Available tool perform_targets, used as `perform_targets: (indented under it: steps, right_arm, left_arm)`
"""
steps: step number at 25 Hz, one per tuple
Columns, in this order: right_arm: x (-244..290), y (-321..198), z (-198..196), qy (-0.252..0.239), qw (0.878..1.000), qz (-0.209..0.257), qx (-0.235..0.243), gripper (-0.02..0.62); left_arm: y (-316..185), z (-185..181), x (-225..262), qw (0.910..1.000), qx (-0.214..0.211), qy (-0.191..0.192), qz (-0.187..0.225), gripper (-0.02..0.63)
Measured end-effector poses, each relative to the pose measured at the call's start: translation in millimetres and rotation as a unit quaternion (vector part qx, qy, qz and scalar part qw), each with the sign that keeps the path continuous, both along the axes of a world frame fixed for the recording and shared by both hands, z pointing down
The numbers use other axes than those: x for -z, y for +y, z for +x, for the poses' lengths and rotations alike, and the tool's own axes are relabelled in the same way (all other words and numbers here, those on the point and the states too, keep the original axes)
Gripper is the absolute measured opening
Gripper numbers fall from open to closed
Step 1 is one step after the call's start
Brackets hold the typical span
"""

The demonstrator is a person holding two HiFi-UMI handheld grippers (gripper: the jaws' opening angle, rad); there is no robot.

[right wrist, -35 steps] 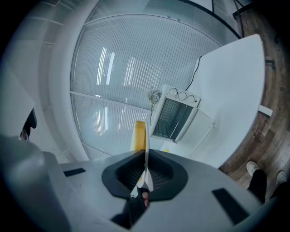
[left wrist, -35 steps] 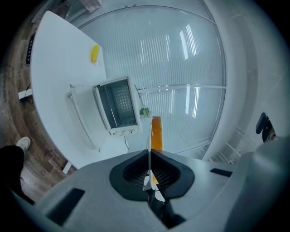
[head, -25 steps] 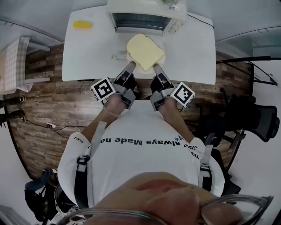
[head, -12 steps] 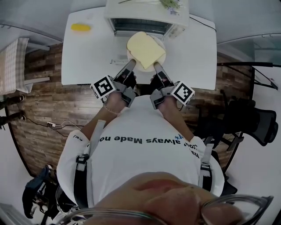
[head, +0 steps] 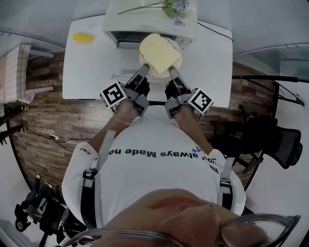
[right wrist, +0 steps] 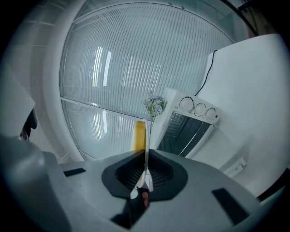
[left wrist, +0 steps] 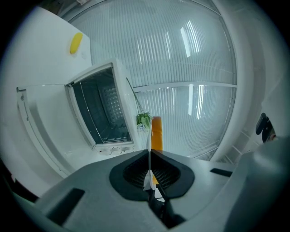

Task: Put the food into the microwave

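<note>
Head view, grip: the left gripper (head: 143,72) and the right gripper (head: 172,73) each pinch the near rim of one white plate (head: 179,61), one either side, and carry it over the table (head: 91,67).
Head view, food: the yellow slice (head: 159,52) lies flat on the plate. Its far edge is just at the open mouth of the microwave (head: 145,21).
Head view, progress: from where I stand, the lifting and carrying are done. The push into the cavity and the letting go are left, and the food isn't inside yet.
Head view, change: a second ago the plate sat short of the oven front, and now its far edge overlaps the opening. The flowers (head: 175,7) on top have come fully into sight, and both holds look unchanged.
Left gripper view: the left gripper (left wrist: 149,174) is clamped on the thin plate rim, which I see edge-on. The slice (left wrist: 157,133) rises beyond it. The microwave (left wrist: 102,108) is ahead to the left with its door dropped open, and a small yellow thing (left wrist: 75,42) lies farther off on the table.
Right gripper view: the right gripper (right wrist: 145,174) is likewise closed on the rim, with the slice (right wrist: 139,135) above it. The microwave (right wrist: 188,127) is ahead to the right, its cavity open and dark.
</note>
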State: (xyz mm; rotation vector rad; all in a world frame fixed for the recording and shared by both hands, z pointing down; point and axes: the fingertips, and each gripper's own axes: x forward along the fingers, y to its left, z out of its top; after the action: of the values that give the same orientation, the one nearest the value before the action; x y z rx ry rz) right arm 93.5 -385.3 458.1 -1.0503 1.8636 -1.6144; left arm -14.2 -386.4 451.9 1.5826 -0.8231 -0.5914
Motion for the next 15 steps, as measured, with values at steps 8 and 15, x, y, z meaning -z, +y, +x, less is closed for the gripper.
perform_targets:
  steps: [8, 15]
  right_arm:
    - [-4.3, -14.6, 22.3, 0.001, 1.0, 0.0, 0.013, 0.025]
    - [-0.3, -20.6, 13.2, -0.008, 1.0, 0.0, 0.014, 0.025]
  left_arm:
    - [-11.6, 25.5, 0.6, 0.9995, 0.019, 0.026, -0.005, 0.018]
    - [-16.5, 16.0, -0.6, 0.9997, 0.023, 0.012, -0.004, 0.018]
